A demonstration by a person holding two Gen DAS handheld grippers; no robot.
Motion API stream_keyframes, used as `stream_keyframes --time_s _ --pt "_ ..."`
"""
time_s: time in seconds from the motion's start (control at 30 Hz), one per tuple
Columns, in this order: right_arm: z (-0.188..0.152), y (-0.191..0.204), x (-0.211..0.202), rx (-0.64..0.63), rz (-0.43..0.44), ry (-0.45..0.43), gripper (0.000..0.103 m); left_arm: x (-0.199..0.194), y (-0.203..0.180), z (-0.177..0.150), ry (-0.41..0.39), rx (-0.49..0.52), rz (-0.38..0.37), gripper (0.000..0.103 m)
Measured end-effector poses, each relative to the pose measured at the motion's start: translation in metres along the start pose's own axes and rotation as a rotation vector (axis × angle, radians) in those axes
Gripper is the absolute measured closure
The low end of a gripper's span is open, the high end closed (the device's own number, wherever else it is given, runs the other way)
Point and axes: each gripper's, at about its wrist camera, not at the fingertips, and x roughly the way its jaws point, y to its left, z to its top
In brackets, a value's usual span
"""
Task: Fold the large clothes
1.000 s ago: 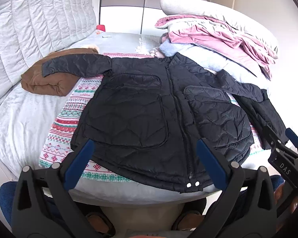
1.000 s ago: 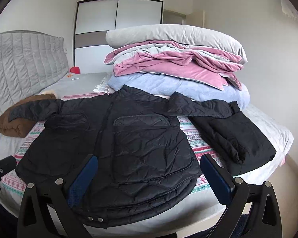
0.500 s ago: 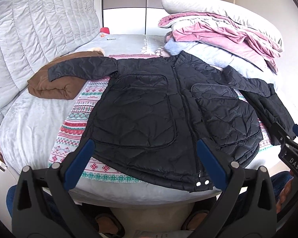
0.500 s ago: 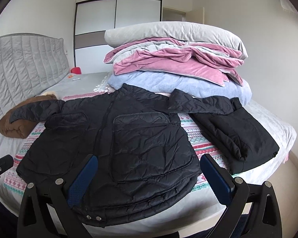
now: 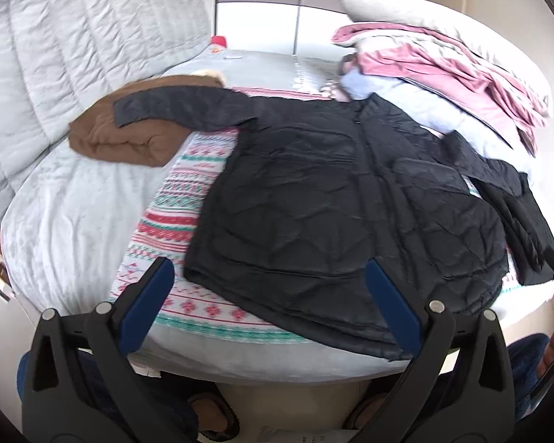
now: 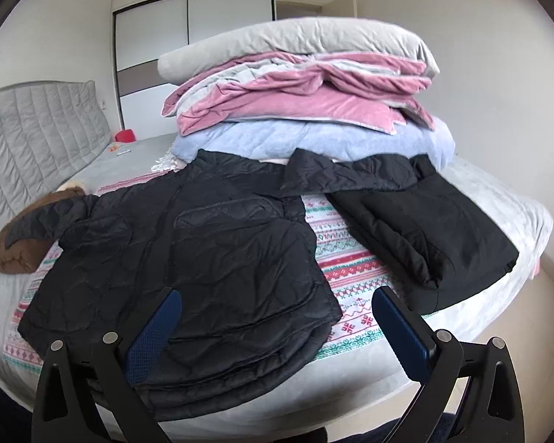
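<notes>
Black quilted jacket (image 5: 325, 214) spread front-up, zipped, across a fair-isle patterned blanket (image 5: 173, 214) on a grey bed (image 5: 74, 199); its hem lies at the near bed edge, slightly overhanging in the right wrist view. One sleeve extends over a folded brown coat (image 5: 122, 136) lying near the grey quilted headboard (image 5: 55, 48). The other sleeve reaches to the opposite side, touching a folded black garment (image 6: 424, 229) that rests close to the far side edge of the bed. Behind the collar stands a stack of bedding: pale blue blanket (image 6: 314, 140), pink velvet quilt (image 6: 299, 99), grey pillow (image 6: 299, 44) on top.

Left gripper (image 5: 269, 295): jaws released and spread wide, holding nothing, hovering off the bed edge before the hem. Right gripper (image 6: 277, 321): jaws likewise released and empty, hovering before the hem on the other side.

Open room: a bare strip of grey bed between the headboard and the blanket, and patterned blanket exposed between the jacket and the folded black garment. A white sliding wardrobe (image 6: 192, 37) closes the far wall.
</notes>
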Motion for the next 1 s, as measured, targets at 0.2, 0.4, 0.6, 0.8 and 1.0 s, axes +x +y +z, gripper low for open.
stream_keyframes --time_s 0.2,0.4,0.6,0.8,1.0 --pt "-0.012 -0.037 0.045 0.065 0.089 0.129 0.0 0.027 0.032 0.002 0.046 -0.047 0.062 0.011" --pt "-0.024 -0.044 0.101 0.155 0.163 0.274 0.023 0.093 0.045 -0.007 0.237 -0.119 0.027 0.046" --pt "-0.035 -0.05 0.145 0.199 0.156 0.392 0.076 0.133 0.043 -0.013 0.319 -0.11 0.117 0.078" --pt "-0.031 -0.053 0.137 0.192 0.212 0.366 0.095 0.129 0.036 -0.027 0.342 -0.07 0.108 0.102" --pt "-0.004 -0.056 0.11 0.12 0.174 0.269 0.097 0.101 0.028 -0.047 0.342 -0.045 0.078 0.103"
